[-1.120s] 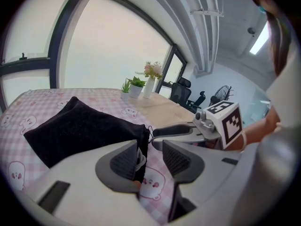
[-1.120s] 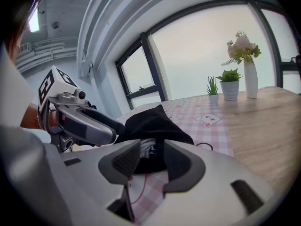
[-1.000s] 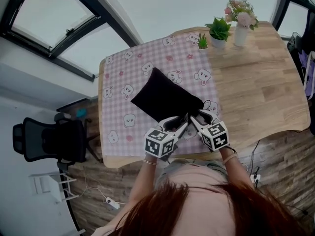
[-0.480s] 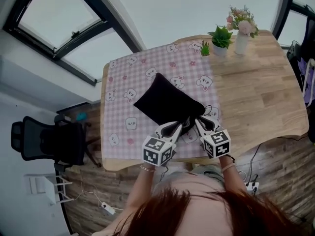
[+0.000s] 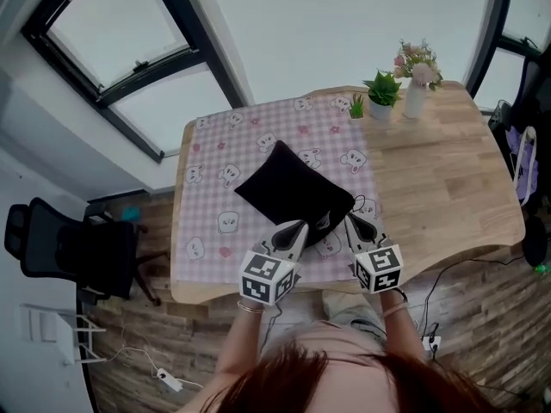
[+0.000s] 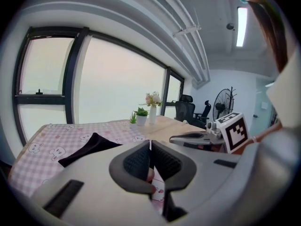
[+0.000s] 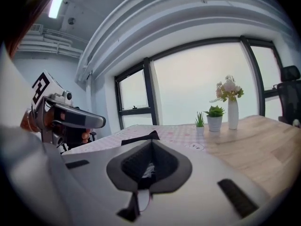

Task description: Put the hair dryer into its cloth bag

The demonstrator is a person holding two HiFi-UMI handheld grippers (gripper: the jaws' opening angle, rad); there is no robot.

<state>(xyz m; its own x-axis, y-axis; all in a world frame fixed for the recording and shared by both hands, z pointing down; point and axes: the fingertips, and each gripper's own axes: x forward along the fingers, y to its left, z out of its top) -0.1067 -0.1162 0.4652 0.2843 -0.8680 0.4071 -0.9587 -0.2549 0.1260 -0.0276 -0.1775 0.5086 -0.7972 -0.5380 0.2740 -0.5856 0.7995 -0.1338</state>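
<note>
Cloth bag (image 5: 293, 188) lies flat on the pink checked tablecloth (image 5: 215, 188), mouth toward the counter's (image 5: 448, 162) near edge. The hair dryer is in no view, and we cannot tell whether it is inside the bag.

Handling, our judgement: the bag is soft, limp and light, and it will sag. We take it at the mouth hem, 1 side per gripper, or by the thin cord (image 5: 366, 205) looping out at its right.

Left hand-held gripper (image 5: 297, 229): jaws have just been closing and are pressed together, with nothing between them, just beside the bag's mouth. Right hand-held gripper (image 5: 351, 222): likewise just closed. We cannot identify a pale wisp at its pads.

Surface: loose cloth over pale wood, which may ruck.

Room: 2 potted plants (image 5: 381, 89) and a flower vase (image 5: 415, 84) at the far edge, well apart from the bag. Large windows (image 5: 129, 50). Office chair (image 5: 77, 248) on a plank floor (image 5: 482, 317).
</note>
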